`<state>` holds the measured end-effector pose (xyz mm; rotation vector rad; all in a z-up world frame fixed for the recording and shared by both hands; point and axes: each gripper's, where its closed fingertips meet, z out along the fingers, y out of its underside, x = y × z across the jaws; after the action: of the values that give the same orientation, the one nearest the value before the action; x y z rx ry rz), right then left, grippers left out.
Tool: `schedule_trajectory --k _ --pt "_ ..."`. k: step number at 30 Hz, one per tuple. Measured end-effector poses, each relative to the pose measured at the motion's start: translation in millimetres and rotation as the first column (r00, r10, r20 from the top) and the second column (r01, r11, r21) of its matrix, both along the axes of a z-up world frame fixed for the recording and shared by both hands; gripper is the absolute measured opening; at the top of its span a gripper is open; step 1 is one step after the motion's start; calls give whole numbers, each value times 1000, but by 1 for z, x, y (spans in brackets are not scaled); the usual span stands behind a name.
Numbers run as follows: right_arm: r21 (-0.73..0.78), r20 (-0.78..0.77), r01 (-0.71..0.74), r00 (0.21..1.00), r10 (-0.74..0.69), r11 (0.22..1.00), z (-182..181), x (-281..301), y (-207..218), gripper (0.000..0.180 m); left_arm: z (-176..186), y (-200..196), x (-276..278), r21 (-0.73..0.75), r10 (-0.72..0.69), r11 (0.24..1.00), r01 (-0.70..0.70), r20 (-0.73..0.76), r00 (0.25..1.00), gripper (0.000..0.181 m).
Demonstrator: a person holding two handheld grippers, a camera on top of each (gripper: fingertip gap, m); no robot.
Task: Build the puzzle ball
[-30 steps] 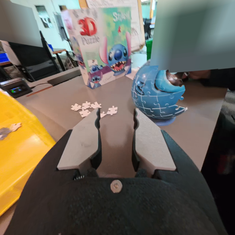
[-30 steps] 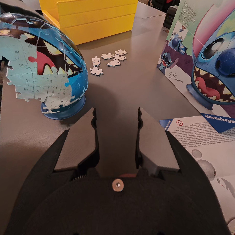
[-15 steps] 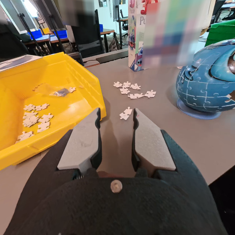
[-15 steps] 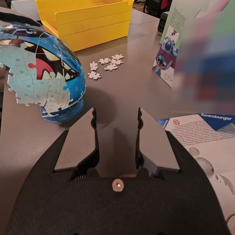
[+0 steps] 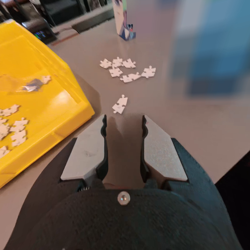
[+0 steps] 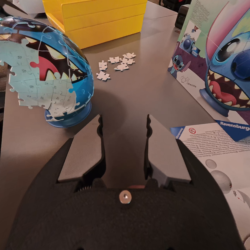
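My grey desk (image 6: 135, 97) carries the half-built puzzle ball (image 6: 47, 70) near its left edge, loose pieces (image 6: 117, 63) mid-desk, a yellow bin (image 6: 101, 20) at the far edge. Both my left hand-held gripper (image 5: 123, 119) and right hand-held gripper (image 6: 124, 119) hover spread and empty.

I've got a grey table (image 6: 135, 97) under me. At my ten o'clock in the right wrist view sits the part-built puzzle ball (image 6: 44, 70) on its blue base; loose white pieces (image 6: 116, 65) at twelve, yellow bin (image 6: 102, 25) beyond, puzzle box (image 6: 216, 65) at two, instruction sheet (image 6: 216, 152) at three.
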<state>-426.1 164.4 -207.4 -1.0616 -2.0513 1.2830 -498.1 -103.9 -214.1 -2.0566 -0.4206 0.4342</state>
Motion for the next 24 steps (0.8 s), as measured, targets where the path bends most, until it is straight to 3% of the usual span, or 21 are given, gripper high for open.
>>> schedule_trajectory --k 4,7,16,24 --pt "19 -20 -12 1000 13 1000 1 3 -5 62 -22 12 7 -161 -61 985 59 -3 998 55" --pt "34 -21 -14 1000 15 999 0 3 -7 62 -26 13 8 -197 -65 979 59 -23 998 58" --pt "-97 -100 -44 994 34 994 20 0 -3 54 -10 11 8 -47 -73 996 74 31 997 55" --pt "-69 -186 0 982 -13 998 29 -11 5 60 -15 17 24 5 -185 982 188 196 963 51"
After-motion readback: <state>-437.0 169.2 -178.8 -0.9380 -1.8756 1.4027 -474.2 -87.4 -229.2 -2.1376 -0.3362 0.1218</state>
